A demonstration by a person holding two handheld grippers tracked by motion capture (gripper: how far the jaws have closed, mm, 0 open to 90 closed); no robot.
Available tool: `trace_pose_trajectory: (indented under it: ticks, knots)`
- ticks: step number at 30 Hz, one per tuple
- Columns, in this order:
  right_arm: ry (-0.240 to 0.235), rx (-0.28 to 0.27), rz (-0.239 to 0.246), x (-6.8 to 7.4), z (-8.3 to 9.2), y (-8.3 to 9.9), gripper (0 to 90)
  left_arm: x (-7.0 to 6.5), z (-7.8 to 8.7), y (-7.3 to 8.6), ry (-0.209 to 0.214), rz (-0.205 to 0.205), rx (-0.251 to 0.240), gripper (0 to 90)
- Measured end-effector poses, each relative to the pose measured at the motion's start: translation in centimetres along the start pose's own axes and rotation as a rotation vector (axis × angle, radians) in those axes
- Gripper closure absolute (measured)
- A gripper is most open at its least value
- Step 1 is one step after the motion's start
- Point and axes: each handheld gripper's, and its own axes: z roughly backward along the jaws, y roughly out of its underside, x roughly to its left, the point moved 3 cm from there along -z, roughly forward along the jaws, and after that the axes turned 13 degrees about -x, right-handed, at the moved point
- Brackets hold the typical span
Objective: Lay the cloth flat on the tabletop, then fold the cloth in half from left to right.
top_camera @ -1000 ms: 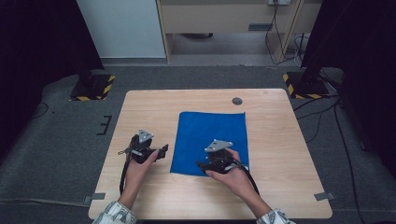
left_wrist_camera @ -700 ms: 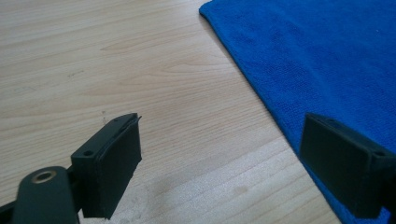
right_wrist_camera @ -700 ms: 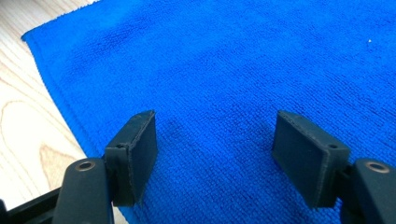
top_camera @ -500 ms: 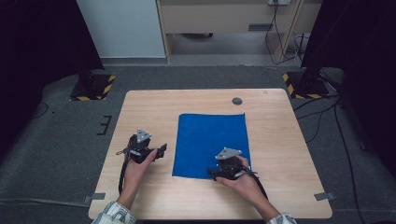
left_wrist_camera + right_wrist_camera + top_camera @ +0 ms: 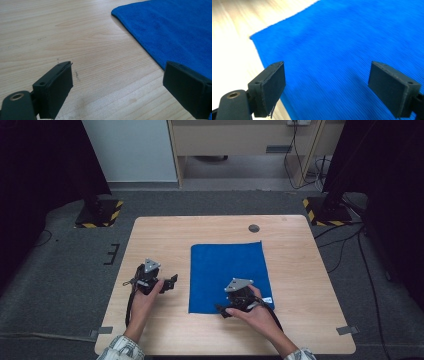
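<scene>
A blue cloth (image 5: 227,270) lies flat on the wooden table (image 5: 165,235), right of centre. My left gripper (image 5: 172,281) rests on bare wood just left of the cloth, pointing at its left edge. In the left gripper view it (image 5: 120,82) stands open, with the cloth (image 5: 175,32) ahead to the right. My right gripper (image 5: 222,310) hovers over the cloth's near edge and points left. In the right gripper view it (image 5: 327,80) is open over the blurred cloth (image 5: 342,45), near a corner. Nothing sits between either pair of jaws.
A small dark round disc (image 5: 254,228) sits in the tabletop near the far edge. A white tag (image 5: 268,300) shows at the cloth's near right corner. Bare wood surrounds the cloth. Black-and-yellow stand bases (image 5: 100,215) rest on the floor beyond the table.
My right gripper has slid toward the near edge of the cloth, still open. The left gripper has hardly moved.
</scene>
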Motion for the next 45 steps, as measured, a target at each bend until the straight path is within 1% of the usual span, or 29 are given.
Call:
trace_pose_trajectory:
  ticks: [1,3,5,7,9,11,12,13,14,16,18,19,21,23,25,28,31,32,34,36,39,45]
  knots:
    - [-0.006,0.005,0.008,0.2,-0.3,-0.2,15.2,0.0,0.0,0.0,0.0,-0.008,0.003,8.3]
    - [-0.013,0.014,0.03,0.7,-0.9,-0.7,15.7,0.1,0.0,0.0,0.0,-0.007,-0.004,8.1]
    - [-0.024,0.022,0.037,1.1,-1.4,-1.0,16.4,0.2,0.0,0.0,-0.004,-0.013,0.001,8.1]
    - [-0.034,0.031,0.041,1.5,-1.9,-1.3,20.4,0.4,0.0,0.1,-0.012,-0.022,0.007,8.1]
    - [-0.039,0.033,0.051,1.9,-2.4,-1.6,21.3,0.5,0.0,0.2,-0.019,-0.019,0.01,8.2]
    - [-0.053,0.034,0.051,2.4,-2.8,-1.9,21.2,0.7,0.1,0.2,-0.024,-0.022,0.016,8.2]
    - [-0.054,0.035,0.053,2.5,-3.0,-2.0,21.1,0.7,0.1,0.2,-0.027,-0.016,0.013,8.1]
    - [-0.054,0.033,0.045,2.8,-3.2,-2.1,21.0,0.8,0.1,0.2,-0.03,-0.015,0.017,8.2]
    - [-0.07,0.031,0.032,3.1,-3.4,-2.3,21.0,0.8,0.0,0.3,-0.032,-0.015,0.019,8.2]
    - [-0.085,0.026,0.023,3.5,-3.6,-2.6,21.2,0.8,0.0,0.3,-0.03,-0.016,0.02,8.2]
    - [-0.108,0.02,0.032,4.2,-3.9,-3.0,22.0,0.8,0.0,0.2,-0.032,-0.019,0.016,8.2]
    - [-0.114,0.022,0.038,4.3,-4.0,-3.0,22.7,0.8,0.1,0.1,-0.034,-0.02,0.015,8.2]
    - [-0.119,0.022,0.058,4.8,-4.2,-3.3,25.1,0.9,0.1,0.1,-0.038,-0.019,0.013,8.2]
    - [-0.138,0.03,0.069,5.2,-4.5,-3.4,27.9,0.9,0.1,0.2,-0.04,-0.017,0.011,8.2]
    - [-0.141,0.036,0.081,5.7,-4.7,-3.4,31.1,0.9,0.1,0.2,-0.045,-0.022,0.015,8.2]
    - [-0.136,0.037,0.087,6.2,-5.1,-3.3,35.6,0.9,0.1,0.2,-0.047,-0.026,0.021,8.2]
    - [-0.144,0.041,0.091,6.8,-5.4,-3.2,39.1,1.0,0.2,0.2,-0.054,-0.033,0.021,8.3]
    - [-0.151,0.044,0.098,6.9,-5.5,-3.2,39.8,1.0,0.2,0.2,-0.063,-0.038,0.018,8.3]
    - [-0.166,0.05,0.111,7.3,-5.7,-3.2,40.0,1.2,0.3,0.2,-0.072,-0.045,0.014,8.4]
    - [-0.177,0.058,0.123,7.6,-5.9,-3.1,39.3,1.2,0.3,0.3,-0.071,-0.056,0.014,8.6]
    - [-0.175,0.071,0.138,7.8,-6.3,-3.1,37.5,1.2,0.2,0.4,-0.065,-0.056,0.007,8.6]
    - [-0.171,0.079,0.133,7.9,-6.9,-3.2,35.2,1.3,0.2,0.4,-0.065,-0.066,0.009,8.6]
